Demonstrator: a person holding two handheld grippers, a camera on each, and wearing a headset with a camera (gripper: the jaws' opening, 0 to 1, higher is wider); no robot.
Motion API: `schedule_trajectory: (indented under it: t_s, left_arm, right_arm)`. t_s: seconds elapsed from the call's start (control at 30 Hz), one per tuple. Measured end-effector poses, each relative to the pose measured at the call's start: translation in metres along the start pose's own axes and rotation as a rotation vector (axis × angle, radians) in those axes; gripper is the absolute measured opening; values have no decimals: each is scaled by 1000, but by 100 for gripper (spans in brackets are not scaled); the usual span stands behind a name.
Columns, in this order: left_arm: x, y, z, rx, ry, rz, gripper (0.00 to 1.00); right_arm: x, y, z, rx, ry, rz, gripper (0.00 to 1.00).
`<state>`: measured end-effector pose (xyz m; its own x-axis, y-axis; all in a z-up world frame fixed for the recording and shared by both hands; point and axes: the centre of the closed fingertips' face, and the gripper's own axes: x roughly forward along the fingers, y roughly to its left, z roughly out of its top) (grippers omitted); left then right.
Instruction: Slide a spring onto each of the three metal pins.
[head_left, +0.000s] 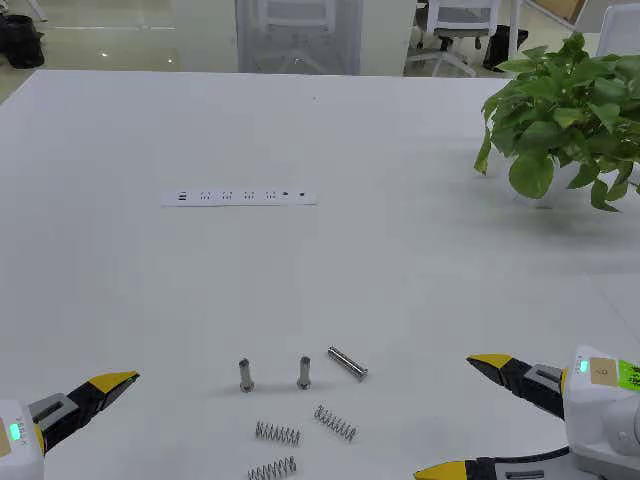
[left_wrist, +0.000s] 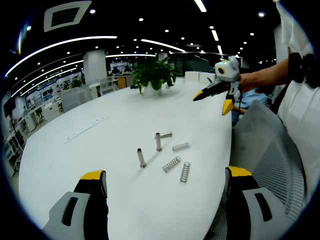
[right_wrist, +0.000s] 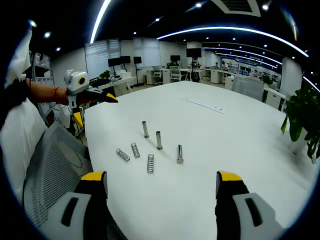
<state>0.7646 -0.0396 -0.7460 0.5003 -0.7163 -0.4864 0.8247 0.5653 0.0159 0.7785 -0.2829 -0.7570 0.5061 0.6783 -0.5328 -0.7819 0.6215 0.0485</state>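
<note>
Jaws of the left gripper (left_wrist: 165, 174) stand wide and empty. Ahead between them on the white worktop (left_wrist: 75, 145) are two upright pins (left_wrist: 141, 157), a lying pin (left_wrist: 166, 134) and three loose springs (left_wrist: 171, 163). In the right gripper view, the right gripper (right_wrist: 161, 175), also spread wide and empty, faces the same cluster, springs slightly nearer. In the head view, the cluster lies low and central, well apart from both grippers at the bottom corners. A potted plant (head_left: 565, 110) stands far right.

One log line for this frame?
left gripper open, empty | right gripper open, empty | pins: two upright, one lying | springs: three loose
</note>
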Motion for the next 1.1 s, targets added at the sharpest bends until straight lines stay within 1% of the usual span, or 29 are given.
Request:
schedule_trajectory:
  t_s: [0.33,0.77,0.97,1.1]
  left_arm:
    - [1,-3,3,6,-1,-5,100]
    - [3,0,-4,1,0,-6,100]
    - [4,-1,-4,-4,-2,-7,100]
    - [4,-3,-2,-7,-5,-7,100]
  right_arm:
    - [1,2,2,0,1,0,90]
    - [3,-1,-2,2,2,5,90]
    - [3,0,0,1,4,6,90]
    - [5,0,1,-1,6,10,90]
